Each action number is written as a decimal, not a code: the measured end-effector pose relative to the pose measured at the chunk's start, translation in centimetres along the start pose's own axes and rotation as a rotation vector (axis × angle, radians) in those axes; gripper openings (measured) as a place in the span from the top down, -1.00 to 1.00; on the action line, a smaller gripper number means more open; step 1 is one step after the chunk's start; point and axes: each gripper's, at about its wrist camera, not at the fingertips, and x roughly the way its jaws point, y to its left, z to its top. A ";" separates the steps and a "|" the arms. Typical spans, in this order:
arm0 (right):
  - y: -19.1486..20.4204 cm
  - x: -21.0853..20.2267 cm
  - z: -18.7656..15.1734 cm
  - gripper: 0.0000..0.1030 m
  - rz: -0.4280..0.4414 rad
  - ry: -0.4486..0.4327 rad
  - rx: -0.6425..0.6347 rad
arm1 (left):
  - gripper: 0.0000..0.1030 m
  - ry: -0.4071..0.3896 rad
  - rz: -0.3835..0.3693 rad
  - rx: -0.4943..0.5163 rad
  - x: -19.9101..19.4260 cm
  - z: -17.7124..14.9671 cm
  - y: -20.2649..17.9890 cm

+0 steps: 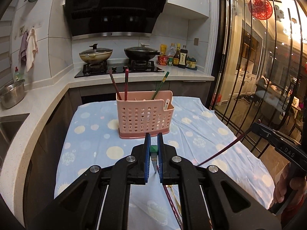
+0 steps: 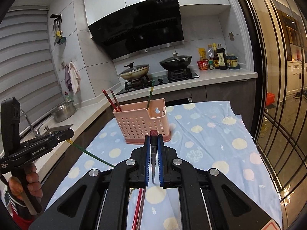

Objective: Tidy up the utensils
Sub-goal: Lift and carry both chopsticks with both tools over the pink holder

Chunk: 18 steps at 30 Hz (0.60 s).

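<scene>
Both grippers clamping chopsticks: left gripper (image 1: pixel 153 140) holding green chopstick (image 1: pixel 154 154), right gripper (image 2: pixel 153 140) holding red chopstick (image 2: pixel 153 151). Transfer step underway; next move requiring tips-down drop into pink holder (image 1: pixel 144 115).

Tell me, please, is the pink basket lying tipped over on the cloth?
No, the pink basket stands upright on the dotted blue cloth, with chopsticks sticking up out of it.

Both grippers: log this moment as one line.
left gripper: shut on green chopstick | right gripper: shut on dark red chopstick | pink holder: three chopsticks inside
</scene>
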 end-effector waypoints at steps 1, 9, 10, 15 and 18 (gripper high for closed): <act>0.0 0.2 0.5 0.87 0.002 -0.006 -0.002 | 0.87 -0.011 -0.002 -0.001 0.2 0.6 0.0; 0.1 2.5 4.0 0.87 0.020 -0.044 -0.008 | 0.87 -0.076 -0.022 0.006 1.4 4.5 0.1; 0.3 2.7 4.5 0.87 0.018 -0.054 -0.013 | 0.87 -0.086 -0.023 0.011 1.5 5.1 0.0; 0.8 4.4 7.5 0.87 0.013 -0.093 -0.029 | 0.87 -0.144 -0.024 0.036 1.8 8.6 -0.5; 1.0 6.0 9.3 0.87 0.012 -0.105 -0.026 | 0.87 -0.183 -0.016 0.051 2.2 11.0 -0.8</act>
